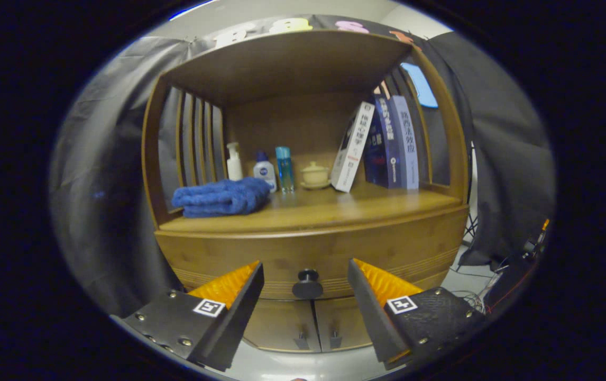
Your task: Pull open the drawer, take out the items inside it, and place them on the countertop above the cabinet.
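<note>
Black cloth hangs behind and beside a wooden cabinet (308, 248) that we face straight on, with a pale floor below it. Our gripper (305, 278) is spread wide and holds nothing; its two fingers stand on either side of the round dark knob (307, 284), which sits between them and a little beyond their tips. This knob belongs to the drawer (387, 254), which is closed, so the items inside are hidden from us and we cannot say what they are. Above the drawer is the desk (366, 203), the countertop where the items must go. It already carries a folded blue towel (222, 197), a white pump bottle (234, 162), a small white bottle (264, 170), a clear blue bottle (284, 168), a small lidded cup (315, 174) and some leaning books (382, 143). We judge that the step in hand is to grasp the knob: we should go forward with the knob kept in the middle between the fingers, close on it only when both fingers pass its head, and then pull straight back and level. For placing, the front strip of the desk between the towel and the books looks free. A shelf roof (287, 61) closes the space from above and side posts stand at the two ends, so we should enter from the front.
</note>
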`<state>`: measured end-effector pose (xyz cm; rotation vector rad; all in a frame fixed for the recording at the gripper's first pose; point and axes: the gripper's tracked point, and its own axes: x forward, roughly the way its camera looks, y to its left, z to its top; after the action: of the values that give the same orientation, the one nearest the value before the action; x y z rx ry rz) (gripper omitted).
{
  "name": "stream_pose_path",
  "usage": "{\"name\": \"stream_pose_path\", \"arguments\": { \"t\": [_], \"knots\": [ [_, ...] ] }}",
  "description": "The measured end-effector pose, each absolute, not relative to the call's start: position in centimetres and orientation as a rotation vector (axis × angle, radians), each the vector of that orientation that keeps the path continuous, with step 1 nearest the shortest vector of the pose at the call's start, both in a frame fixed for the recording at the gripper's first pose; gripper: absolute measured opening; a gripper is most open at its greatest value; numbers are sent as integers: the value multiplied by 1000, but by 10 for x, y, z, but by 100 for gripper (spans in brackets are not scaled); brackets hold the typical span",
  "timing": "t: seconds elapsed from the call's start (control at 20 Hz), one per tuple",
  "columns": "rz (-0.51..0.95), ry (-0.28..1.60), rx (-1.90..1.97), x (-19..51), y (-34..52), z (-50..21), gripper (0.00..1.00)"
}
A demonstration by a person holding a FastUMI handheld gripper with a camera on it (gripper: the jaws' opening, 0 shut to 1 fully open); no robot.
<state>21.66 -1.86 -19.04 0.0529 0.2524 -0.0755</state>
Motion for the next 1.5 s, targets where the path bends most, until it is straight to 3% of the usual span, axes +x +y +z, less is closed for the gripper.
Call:
{"name": "stream_pose_path", "arguments": {
  "t": [0.1,0.25,0.4,0.5,0.6,0.85,0.9,1.5],
  "knots": [
    [-75,271,41,230,-18,-202,95],
    [-93,309,17,247,-22,-221,84],
    [-101,344,-21,254,-25,-236,62],
    [-102,342,-23,257,-24,-243,62],
    [-94,323,-24,252,-22,-241,46],
    [-77,304,-19,257,-22,-240,38],
    [-81,301,-15,260,-22,-241,32],
    [-137,305,-17,177,-14,-233,32]
  ]
}}
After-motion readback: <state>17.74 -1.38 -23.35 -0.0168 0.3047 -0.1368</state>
